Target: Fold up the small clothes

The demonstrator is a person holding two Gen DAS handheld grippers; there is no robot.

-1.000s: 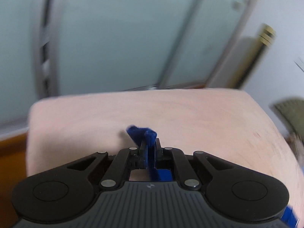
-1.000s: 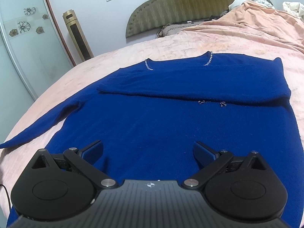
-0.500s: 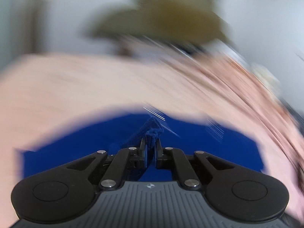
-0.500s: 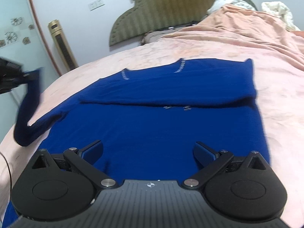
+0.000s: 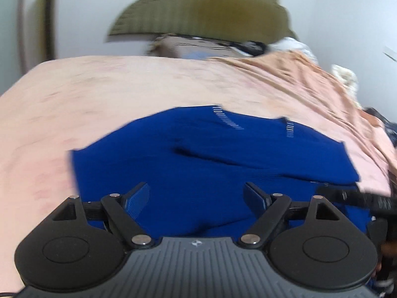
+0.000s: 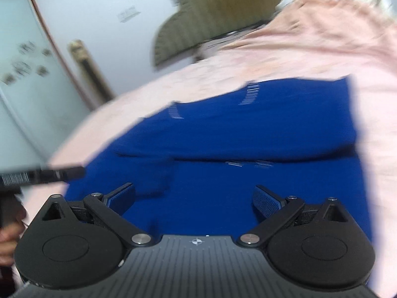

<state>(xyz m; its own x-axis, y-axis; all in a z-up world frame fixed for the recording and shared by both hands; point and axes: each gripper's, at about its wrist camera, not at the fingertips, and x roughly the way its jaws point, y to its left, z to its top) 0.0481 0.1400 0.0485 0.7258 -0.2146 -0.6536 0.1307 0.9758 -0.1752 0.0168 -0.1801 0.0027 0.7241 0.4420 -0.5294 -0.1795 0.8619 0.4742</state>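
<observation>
Pink bedding [image 5: 104,94] covers a bed with an olive padded headboard [image 5: 203,7] against a pale wall. On the bedding lies a blue sweater [image 5: 223,154], spread flat with its upper part folded down across the body; sparkly trim marks the neckline. The left gripper [image 5: 197,198] hovers over the sweater's near edge, its jaws opening, with nothing clamped between the blue pads. The right gripper [image 6: 194,198] hovers over the sweater's lower half, fingers spread wide apart, empty. Both views are motion-blurred.
</observation>
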